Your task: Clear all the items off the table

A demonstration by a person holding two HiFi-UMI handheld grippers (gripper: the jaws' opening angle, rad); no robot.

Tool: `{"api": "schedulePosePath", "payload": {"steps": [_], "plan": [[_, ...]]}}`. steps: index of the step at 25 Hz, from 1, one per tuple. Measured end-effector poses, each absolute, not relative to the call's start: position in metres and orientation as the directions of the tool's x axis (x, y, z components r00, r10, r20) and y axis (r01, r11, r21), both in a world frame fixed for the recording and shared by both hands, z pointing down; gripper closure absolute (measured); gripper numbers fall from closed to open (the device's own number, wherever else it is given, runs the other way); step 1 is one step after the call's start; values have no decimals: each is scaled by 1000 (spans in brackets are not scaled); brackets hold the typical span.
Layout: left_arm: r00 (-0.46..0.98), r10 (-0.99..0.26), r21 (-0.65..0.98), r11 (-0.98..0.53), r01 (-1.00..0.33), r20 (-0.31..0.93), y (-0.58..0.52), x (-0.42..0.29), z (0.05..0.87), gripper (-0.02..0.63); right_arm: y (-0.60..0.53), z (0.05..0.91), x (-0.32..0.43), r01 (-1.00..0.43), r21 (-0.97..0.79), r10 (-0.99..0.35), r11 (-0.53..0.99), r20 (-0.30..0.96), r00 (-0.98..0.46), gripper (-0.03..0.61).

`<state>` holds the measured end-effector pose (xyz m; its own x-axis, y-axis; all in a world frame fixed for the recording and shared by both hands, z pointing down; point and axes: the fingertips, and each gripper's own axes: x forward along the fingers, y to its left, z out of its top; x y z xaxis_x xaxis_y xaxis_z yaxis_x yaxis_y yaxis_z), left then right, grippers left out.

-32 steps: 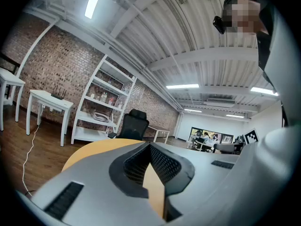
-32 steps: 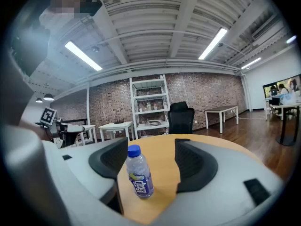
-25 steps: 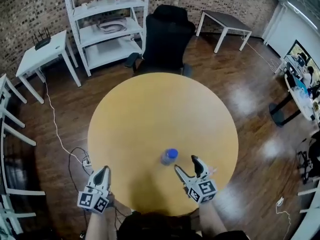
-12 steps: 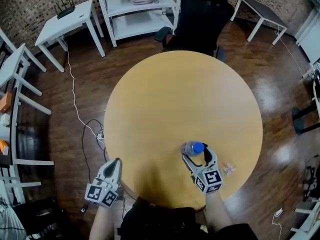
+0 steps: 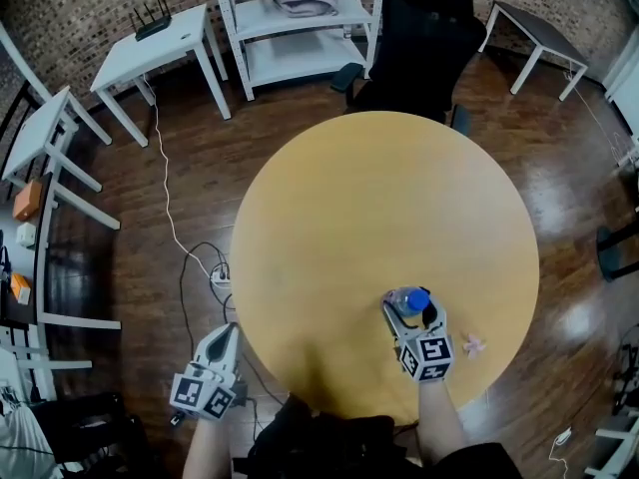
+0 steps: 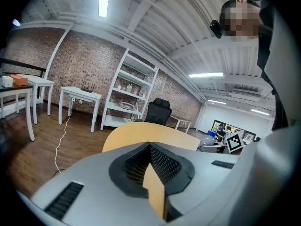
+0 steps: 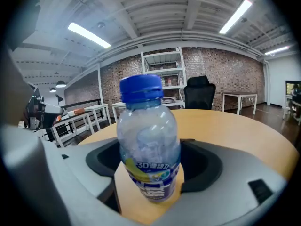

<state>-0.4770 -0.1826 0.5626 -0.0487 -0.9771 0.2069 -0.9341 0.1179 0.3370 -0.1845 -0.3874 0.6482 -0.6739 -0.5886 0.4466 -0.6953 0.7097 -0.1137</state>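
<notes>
1. Dark wood floor (image 5: 150, 267) surrounds a round yellow surface (image 5: 329, 218) in the head view. A white shelf (image 5: 300, 18) and a black chair (image 5: 424, 38) stand beyond its far edge. A clear bottle (image 5: 411, 298) with a blue cap stands upright on the near right part of the surface. The right gripper (image 5: 410, 315) reaches in from the near edge, with one jaw on each side of the bottle. A small pink scrap (image 5: 472, 344) lies on the surface just to the right of that gripper. The left gripper (image 5: 225, 333) hangs off the surface's left edge, above the floor, its jaws drawn to a point.
2. The left gripper view shows the jaws meeting at their tips, with nothing held between them. The surface lies ahead, and the bottle shows small at the far right.
3. The right gripper view shows the jaws closed against both sides of the bottle, low on its labelled body. The bottle's base rests on the surface, and the chair and shelf stand behind it.
</notes>
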Motion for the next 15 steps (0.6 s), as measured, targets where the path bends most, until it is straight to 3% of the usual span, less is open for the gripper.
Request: {"api": "schedulePosePath", "payload": {"steps": [8,15], "plan": [[-43,-985,296,91,-951,164,-173,-497,551,614,-379,636,-186,-740,-85,-648,667,425,-632,206],[73,-996,215,-59,-975,60,-204,-506,517,614,-379,576,-169,-811,-55,-761,582,316,-567,206]]}}
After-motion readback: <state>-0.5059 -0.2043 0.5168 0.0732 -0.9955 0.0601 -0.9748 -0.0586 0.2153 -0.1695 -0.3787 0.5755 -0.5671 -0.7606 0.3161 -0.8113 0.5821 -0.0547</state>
